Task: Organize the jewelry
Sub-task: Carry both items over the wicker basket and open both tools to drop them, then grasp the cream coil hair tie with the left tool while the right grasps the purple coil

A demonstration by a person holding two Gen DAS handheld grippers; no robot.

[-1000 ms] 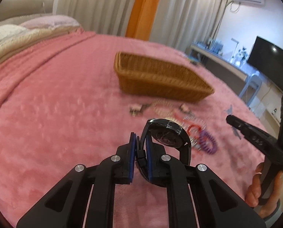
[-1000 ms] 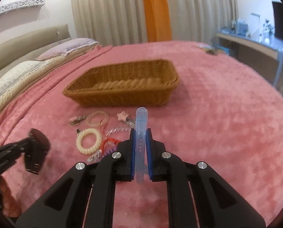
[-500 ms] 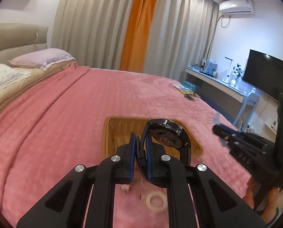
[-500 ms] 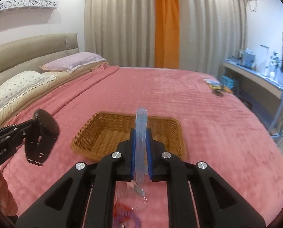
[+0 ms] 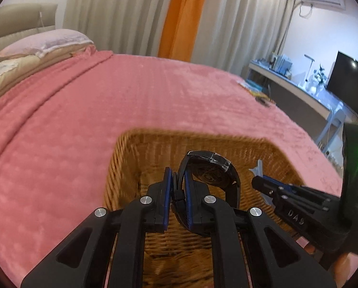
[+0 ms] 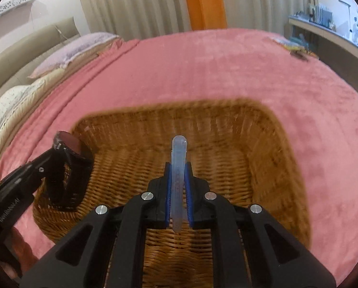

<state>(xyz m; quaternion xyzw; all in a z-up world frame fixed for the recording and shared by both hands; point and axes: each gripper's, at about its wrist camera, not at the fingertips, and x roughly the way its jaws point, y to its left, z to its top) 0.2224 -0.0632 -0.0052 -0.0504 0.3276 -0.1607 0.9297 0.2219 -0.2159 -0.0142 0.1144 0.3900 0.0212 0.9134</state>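
Wicker basket (image 6: 263, 144), rectangular and brown, is sitting on a bed covered with a pink textured blanket (image 5: 87, 110); its weave is blurring with motion in both views. The left gripper (image 5: 178, 187) is clamping its blue-padded fingers on the strap of a black wristwatch (image 5: 217, 170), which is hanging over the basket's interior near the left wall. The watch face is turning partly away, and glare is making its dial hard to read. The right gripper (image 6: 178, 187) is squeezing a pale blue translucent hair clip (image 6: 178, 165) upright between its pads, above the middle of the basket; the clip's lower end is disappearing behind the gripper body. In the left wrist view the right gripper (image 5: 259, 180) is showing at the right edge, partly cut off. The basket's near rim is hiding beneath both grippers. A black television (image 5: 349, 74) is standing blurred in the background.
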